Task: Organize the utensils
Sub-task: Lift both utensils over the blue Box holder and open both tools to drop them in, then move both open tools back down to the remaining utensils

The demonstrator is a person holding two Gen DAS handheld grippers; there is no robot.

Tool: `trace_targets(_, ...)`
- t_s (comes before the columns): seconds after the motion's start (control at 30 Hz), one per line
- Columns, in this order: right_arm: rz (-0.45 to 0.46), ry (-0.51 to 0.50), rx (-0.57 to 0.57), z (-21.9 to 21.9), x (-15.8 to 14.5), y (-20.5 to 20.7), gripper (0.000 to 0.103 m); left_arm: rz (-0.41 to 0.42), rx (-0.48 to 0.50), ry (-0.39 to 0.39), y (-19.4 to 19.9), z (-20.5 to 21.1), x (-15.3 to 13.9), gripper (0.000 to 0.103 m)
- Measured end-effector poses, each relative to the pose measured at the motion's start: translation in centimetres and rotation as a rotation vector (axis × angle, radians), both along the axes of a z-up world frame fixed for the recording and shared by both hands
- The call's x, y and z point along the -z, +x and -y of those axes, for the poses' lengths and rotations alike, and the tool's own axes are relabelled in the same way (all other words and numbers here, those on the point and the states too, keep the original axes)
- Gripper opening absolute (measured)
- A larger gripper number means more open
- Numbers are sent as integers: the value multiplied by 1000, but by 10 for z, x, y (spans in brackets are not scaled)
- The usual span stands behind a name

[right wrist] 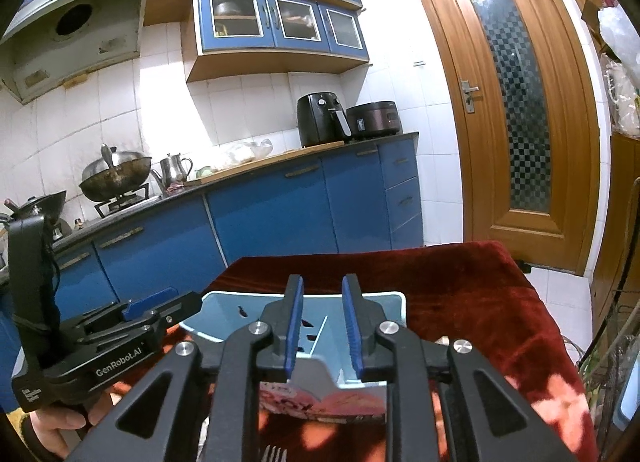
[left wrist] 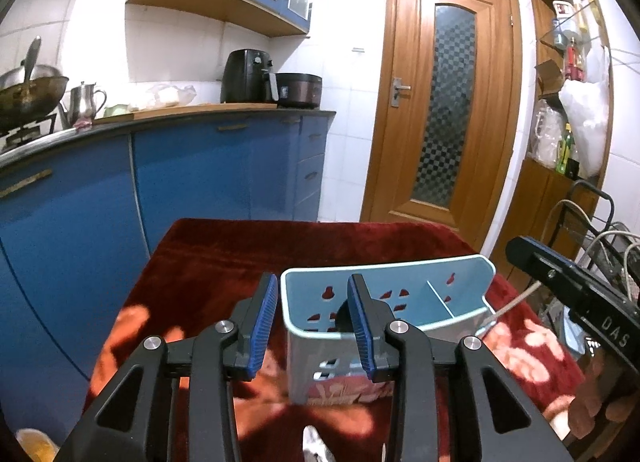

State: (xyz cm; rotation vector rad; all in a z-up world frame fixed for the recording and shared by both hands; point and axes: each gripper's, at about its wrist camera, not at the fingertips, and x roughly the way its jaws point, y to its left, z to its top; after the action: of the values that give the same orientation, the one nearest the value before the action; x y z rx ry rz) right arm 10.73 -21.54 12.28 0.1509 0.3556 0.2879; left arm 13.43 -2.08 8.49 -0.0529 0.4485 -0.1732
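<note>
Standing near the middle of the red patterned cloth (left wrist: 224,258), the pale blue utensil caddy (left wrist: 384,314) fills the lower centre of both views, its open top turned toward the cameras, probably so that cutlery can be dropped in from above. A divider (left wrist: 440,298) splits it into two compartments, and heart-shaped cut-outs pierce its back wall; something dark sits low in the larger compartment, but I cannot tell what it is.

The left gripper (left wrist: 313,326) hovers just over the caddy's near left corner with its blue pads (left wrist: 264,326) spread wide and nothing between them. The right gripper (right wrist: 320,326) hangs above the caddy from the other side, its fingers also apart, though narrower, and empty. In the left view, the right gripper shows as a black bar at the right edge, with a thin pale stick (left wrist: 512,306) running beneath it toward the caddy's right wall; whether that stick is a utensil or a cable I cannot say.

At the bottom centre of the right view, the tines of a fork (right wrist: 274,454) peek out on the cloth, close to the camera and outside the caddy. Since both grippers are empty and the fork lies loose, my judgement is that sorting is at an early or between-items point, with the fork a likely next pick.
</note>
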Motion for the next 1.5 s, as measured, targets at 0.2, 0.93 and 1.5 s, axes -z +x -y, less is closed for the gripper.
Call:
trace_targets(0.2,-14,1,-2,0,-5,-15,23,-31,-8,15,-18,-5,-3,37)
trace_targets(0.93,-262,-73,12,4,19,-64,23,-275,40,76,-61,-16,20,37)
trace_targets(1.5,-567,-144,9,10,67,-76,23,-538,79,66,-65,-25,57,37)
